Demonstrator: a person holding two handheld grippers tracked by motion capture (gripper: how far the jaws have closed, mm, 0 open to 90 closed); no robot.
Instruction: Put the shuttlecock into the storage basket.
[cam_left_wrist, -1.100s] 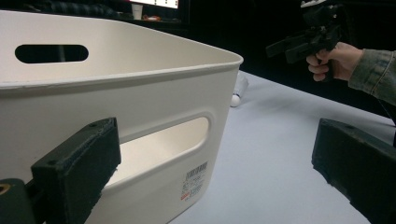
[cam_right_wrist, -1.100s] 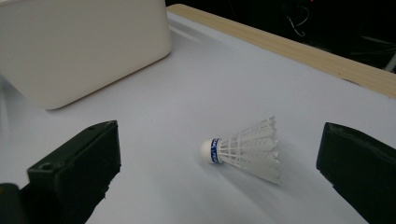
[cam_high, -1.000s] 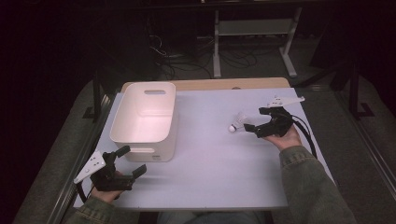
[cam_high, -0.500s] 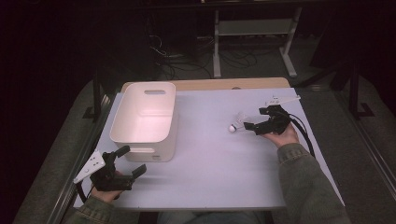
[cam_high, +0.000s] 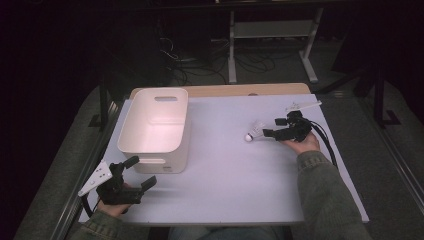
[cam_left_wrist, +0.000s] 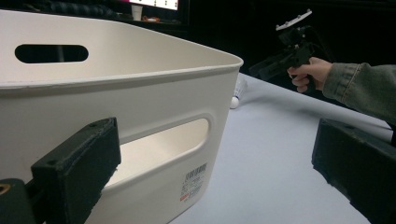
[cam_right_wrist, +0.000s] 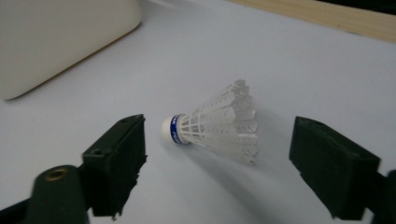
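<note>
White plastic shuttlecock (cam_right_wrist: 215, 122) with slotted skirt, blue-banded cork, lying on matte tabletop (cam_right_wrist: 303, 60), between the right tool's (cam_right_wrist: 217, 163) closing, untouching jaws, left tool (cam_high: 134, 176) released.

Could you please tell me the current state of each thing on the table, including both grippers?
shuttlecock: lying on its side on the table, untouched.
bin: upright, empty.
right gripper: open, jaws either side of the shuttlecock and just been closing, pads clear of it.
left gripper: open, holding nothing, beside the bin's near wall.
</note>
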